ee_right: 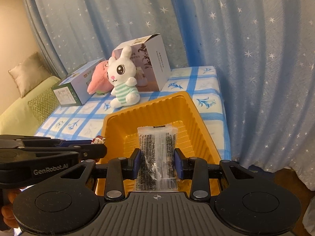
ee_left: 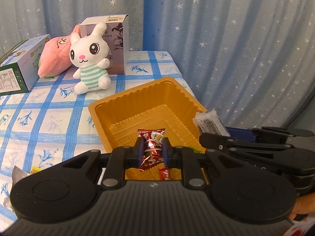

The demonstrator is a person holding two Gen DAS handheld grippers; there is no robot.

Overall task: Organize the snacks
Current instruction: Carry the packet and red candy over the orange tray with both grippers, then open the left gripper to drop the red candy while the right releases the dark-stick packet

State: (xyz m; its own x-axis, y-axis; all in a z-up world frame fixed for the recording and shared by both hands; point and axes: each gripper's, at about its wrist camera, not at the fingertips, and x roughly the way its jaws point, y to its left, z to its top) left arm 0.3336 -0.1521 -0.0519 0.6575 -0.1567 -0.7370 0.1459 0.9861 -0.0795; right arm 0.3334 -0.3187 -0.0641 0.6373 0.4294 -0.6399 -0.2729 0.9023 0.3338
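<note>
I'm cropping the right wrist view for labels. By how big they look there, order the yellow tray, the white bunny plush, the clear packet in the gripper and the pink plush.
1. yellow tray
2. clear packet, enlarged by nearness
3. white bunny plush
4. pink plush, partly hidden

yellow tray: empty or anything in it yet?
Not empty. The yellow tray already holds a small red candy at its near edge, seen under the left tongs in the left wrist view.

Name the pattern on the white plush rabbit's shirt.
Mint-green and white horizontal stripes on the rabbit's shirt, clearest in the left wrist view.
</note>
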